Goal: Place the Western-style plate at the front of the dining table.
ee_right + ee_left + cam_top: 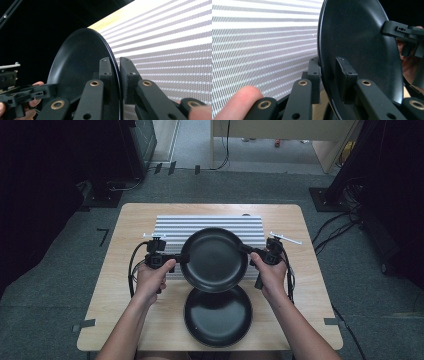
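Observation:
A black plate (214,260) hangs level above a white-and-grey striped mat (170,227), pinched at opposite rims by both grippers. My left gripper (177,257) is shut on its left rim and my right gripper (248,251) is shut on its right rim. In the left gripper view the jaws (328,68) clamp the plate's edge (362,45), and the right gripper (404,30) grips the far rim. In the right gripper view the jaws (116,67) straddle the rim of the plate (77,65), with the left gripper (37,93) beyond. A second black plate (218,316) lies on the table near the front edge.
The wooden table (130,220) is small, with grey carpet all around it. Cables trail from both grippers over the table's sides. The striped mat (262,45) (170,50) covers the table's middle and back. Dark equipment stands on the floor at the far left and right.

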`<state>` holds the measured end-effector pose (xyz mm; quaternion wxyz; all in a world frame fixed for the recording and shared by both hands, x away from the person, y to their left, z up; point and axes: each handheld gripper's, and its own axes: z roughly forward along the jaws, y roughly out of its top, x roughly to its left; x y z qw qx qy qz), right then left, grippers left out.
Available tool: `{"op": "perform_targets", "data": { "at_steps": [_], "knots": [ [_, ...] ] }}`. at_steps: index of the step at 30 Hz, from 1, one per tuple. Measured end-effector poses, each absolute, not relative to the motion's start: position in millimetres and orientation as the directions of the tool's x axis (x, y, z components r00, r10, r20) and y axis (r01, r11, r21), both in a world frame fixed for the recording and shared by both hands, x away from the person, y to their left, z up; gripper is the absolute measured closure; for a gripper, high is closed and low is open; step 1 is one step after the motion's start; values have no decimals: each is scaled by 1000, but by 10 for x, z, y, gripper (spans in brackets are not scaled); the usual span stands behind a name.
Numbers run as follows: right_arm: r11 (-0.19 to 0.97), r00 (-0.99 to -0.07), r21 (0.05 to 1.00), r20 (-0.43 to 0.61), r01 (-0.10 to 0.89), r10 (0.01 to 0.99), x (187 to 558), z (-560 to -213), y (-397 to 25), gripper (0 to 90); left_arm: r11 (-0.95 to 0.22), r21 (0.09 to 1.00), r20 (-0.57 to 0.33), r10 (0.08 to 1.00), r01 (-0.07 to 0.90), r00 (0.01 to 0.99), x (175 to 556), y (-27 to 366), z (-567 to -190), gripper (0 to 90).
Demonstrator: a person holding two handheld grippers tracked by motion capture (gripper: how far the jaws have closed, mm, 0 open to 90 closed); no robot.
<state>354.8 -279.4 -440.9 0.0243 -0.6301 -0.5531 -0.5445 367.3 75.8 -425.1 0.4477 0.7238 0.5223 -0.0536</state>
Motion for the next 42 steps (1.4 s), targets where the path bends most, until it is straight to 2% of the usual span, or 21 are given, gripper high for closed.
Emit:
{"op": "perform_targets", "data": {
  "at_steps": [29, 42],
  "knots": [
    [-438, -99, 510, 727, 740, 679, 4363, -4833, -2822, 807, -17, 470, -590, 738, 882, 328, 4642, 637, -4649, 751],
    [-457, -32, 491, 707, 742, 707, 4628, -5035, -2737, 807, 58, 447, -588, 771, 892, 244, 4961, 603, -4773, 756]
  ]
}}
